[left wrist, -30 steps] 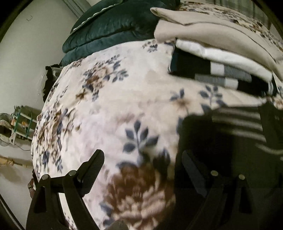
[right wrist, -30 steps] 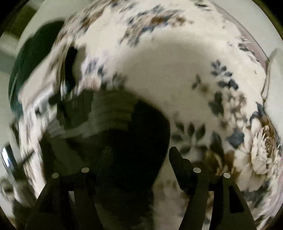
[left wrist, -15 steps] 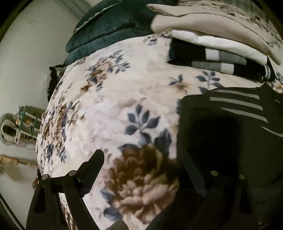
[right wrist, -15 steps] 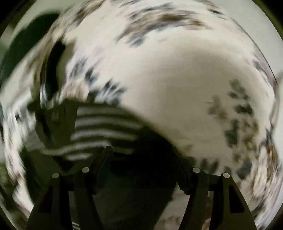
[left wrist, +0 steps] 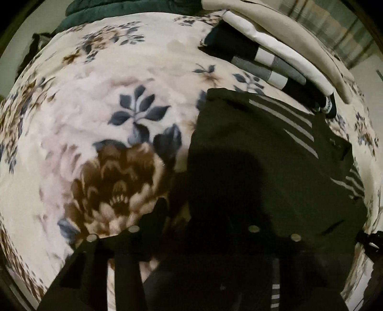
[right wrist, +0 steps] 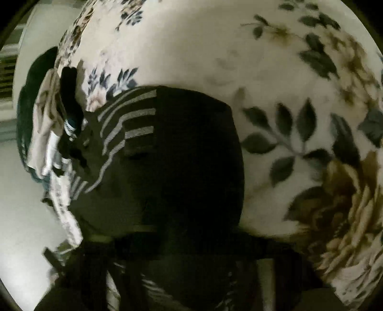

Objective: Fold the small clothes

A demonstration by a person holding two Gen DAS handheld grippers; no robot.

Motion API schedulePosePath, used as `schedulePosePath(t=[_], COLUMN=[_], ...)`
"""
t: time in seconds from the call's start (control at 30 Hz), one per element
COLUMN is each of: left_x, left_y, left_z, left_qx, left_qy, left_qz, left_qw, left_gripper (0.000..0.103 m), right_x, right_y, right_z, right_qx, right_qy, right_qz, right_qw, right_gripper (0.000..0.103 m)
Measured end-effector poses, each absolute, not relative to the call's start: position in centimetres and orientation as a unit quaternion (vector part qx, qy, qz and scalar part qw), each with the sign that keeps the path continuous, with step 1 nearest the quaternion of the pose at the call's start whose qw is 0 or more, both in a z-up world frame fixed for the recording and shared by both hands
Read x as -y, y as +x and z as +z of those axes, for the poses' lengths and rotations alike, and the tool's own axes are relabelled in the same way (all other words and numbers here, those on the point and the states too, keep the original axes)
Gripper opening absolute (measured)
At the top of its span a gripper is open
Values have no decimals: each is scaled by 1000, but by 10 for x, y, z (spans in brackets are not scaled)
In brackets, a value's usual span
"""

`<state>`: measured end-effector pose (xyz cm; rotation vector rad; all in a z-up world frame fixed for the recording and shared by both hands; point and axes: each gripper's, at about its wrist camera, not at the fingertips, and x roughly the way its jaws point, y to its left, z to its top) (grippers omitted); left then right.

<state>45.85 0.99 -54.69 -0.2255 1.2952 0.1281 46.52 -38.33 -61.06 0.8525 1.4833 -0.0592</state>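
A dark garment with grey stripes (left wrist: 258, 148) lies on the floral blanket (left wrist: 100, 95); it also shows in the right wrist view (right wrist: 172, 143). My left gripper (left wrist: 191, 215) is low over the garment's near left edge, its jaws narrowed; the dark cloth hides its right finger, so whether it grips is unclear. My right gripper (right wrist: 194, 241) is low at the garment's near edge. Its fingers are dark against the cloth and cannot be made out.
A stack of folded clothes (left wrist: 282, 50), beige, white and black with grey blocks, lies at the back right, and shows at the left in the right wrist view (right wrist: 55, 124). A dark green quilt (left wrist: 100, 9) lies behind. The blanket (right wrist: 275, 83) spreads right.
Both grippers have dropped toward the garment's near edge. The left jaws have narrowed from wide open. The right view has steadied after blur, and its fingers have sunk into the dark cloth.
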Motion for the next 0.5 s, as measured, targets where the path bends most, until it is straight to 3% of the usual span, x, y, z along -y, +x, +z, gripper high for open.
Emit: schedulePosePath(t=[0.1,0.17,0.23,0.3,0.43,0.5], left_x=[-6,-7,-16,-23,-27,-24], left_y=[460,459,461,464,472,469], left_z=[-534,-520,-512,-510,-521,-529], left_qx=[-589,-573,-557,-551,-567,-572], left_qy=[-82,-73,-80,-92,-90,-75], left_qz=[59,55,47,39,38,32], left_qw=[802,814,825,829,818,816], left_gripper=[42,49,69,74,74,74], right_x=[378,377,375,375,375,364], right_y=[461,455,457,459,466,467], right_z=[-585,-563,-560,-572,-584,-561], right_qx=[-632,-617,-626,-644,-681,-658], right_qy=[342,319,286,284,278,256], right_qz=[-49,-65,-81,-88,-118,-112], right_qw=[694,716,721,705,667,699], right_gripper=[6,6,6,7,30,54])
